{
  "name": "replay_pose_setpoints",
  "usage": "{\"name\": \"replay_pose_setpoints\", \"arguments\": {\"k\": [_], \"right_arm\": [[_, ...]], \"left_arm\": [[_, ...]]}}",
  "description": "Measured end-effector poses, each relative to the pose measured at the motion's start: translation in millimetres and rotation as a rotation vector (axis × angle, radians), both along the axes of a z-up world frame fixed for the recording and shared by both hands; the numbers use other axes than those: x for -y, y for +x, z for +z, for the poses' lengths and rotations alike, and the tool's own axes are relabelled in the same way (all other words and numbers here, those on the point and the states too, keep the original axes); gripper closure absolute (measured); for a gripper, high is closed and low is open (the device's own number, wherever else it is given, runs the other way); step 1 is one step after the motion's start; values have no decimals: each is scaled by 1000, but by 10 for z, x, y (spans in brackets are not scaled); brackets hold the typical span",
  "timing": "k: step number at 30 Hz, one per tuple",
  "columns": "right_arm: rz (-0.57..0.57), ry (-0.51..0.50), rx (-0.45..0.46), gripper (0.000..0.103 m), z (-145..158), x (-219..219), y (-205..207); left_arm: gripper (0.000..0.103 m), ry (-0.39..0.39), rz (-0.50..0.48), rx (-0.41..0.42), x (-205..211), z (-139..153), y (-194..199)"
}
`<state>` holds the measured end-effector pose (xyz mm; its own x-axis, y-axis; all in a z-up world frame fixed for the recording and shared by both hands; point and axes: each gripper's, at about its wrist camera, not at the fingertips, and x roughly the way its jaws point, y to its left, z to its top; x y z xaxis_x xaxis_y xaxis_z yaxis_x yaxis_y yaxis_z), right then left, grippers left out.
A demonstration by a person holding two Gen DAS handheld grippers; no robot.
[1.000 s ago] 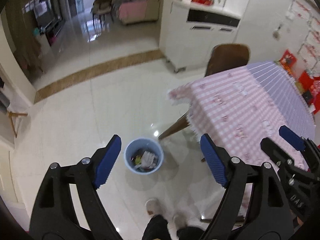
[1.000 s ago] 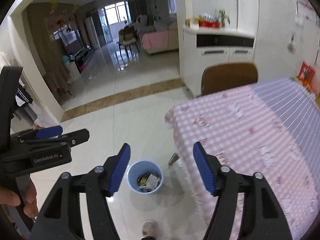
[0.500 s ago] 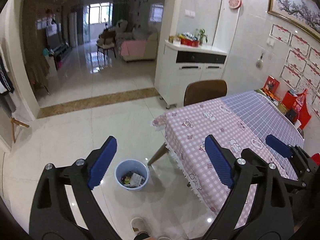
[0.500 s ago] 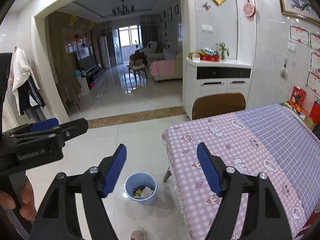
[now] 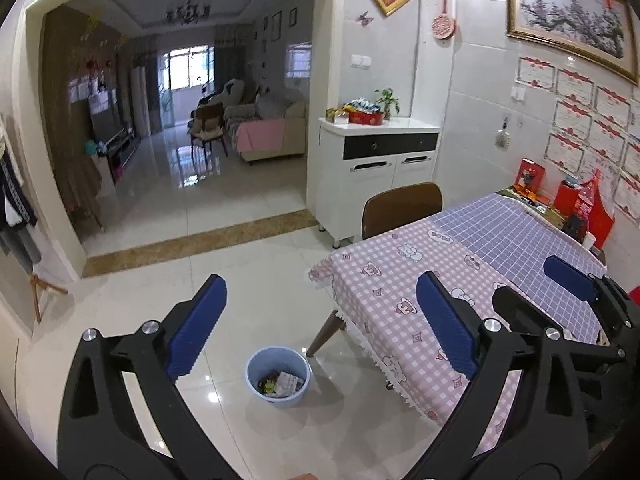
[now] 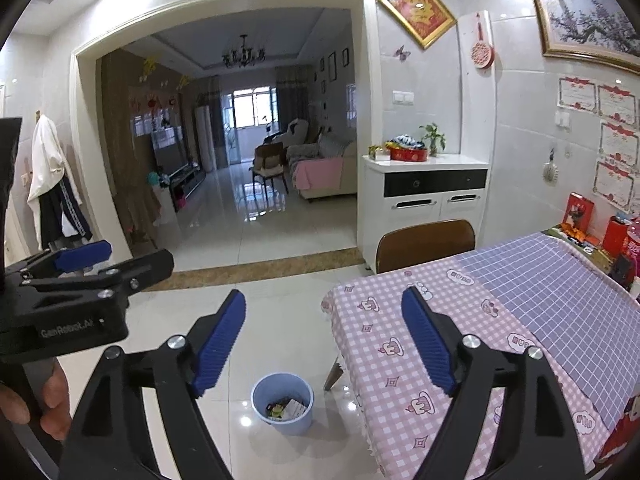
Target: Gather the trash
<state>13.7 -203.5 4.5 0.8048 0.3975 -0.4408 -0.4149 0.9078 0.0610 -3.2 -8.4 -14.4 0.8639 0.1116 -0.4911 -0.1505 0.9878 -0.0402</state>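
Observation:
A light blue trash bin (image 5: 279, 376) stands on the floor by the table's corner, with wrappers and scraps inside; it also shows in the right wrist view (image 6: 282, 403). My left gripper (image 5: 320, 320) is open and empty, held high above the floor. My right gripper (image 6: 323, 334) is open and empty too. The right gripper's blue pad shows at the right of the left wrist view (image 5: 568, 278). The left gripper shows at the left of the right wrist view (image 6: 80, 258), held by a hand.
A table with a pink and purple checked cloth (image 5: 460, 280) fills the right side. A brown chair (image 5: 402, 208) stands at its far end before a white cabinet (image 5: 376, 176). Red boxes and a bottle (image 5: 576, 208) stand by the wall. Shiny tiled floor (image 5: 240, 272) leads to the living room.
Both grippers have risen and tilted up from looking down at the bin. The bin now sits lower and smaller in both views, and more of the walls and room shows.

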Motion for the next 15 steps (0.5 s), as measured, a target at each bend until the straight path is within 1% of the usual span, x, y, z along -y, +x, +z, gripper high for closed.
{"name": "replay_pose_setpoints", "arguments": {"k": [3, 7, 15], "right_arm": [[-14, 9, -6, 24, 31, -39, -60], [-31, 10, 7, 23, 73, -97, -133], [-47, 7, 6, 22, 95, -194, -211]], "left_arm": [[8, 17, -9, 30, -33, 69, -82], [8, 32, -19, 44, -82, 113, -131], [8, 25, -33, 52, -198, 114, -231]]}}
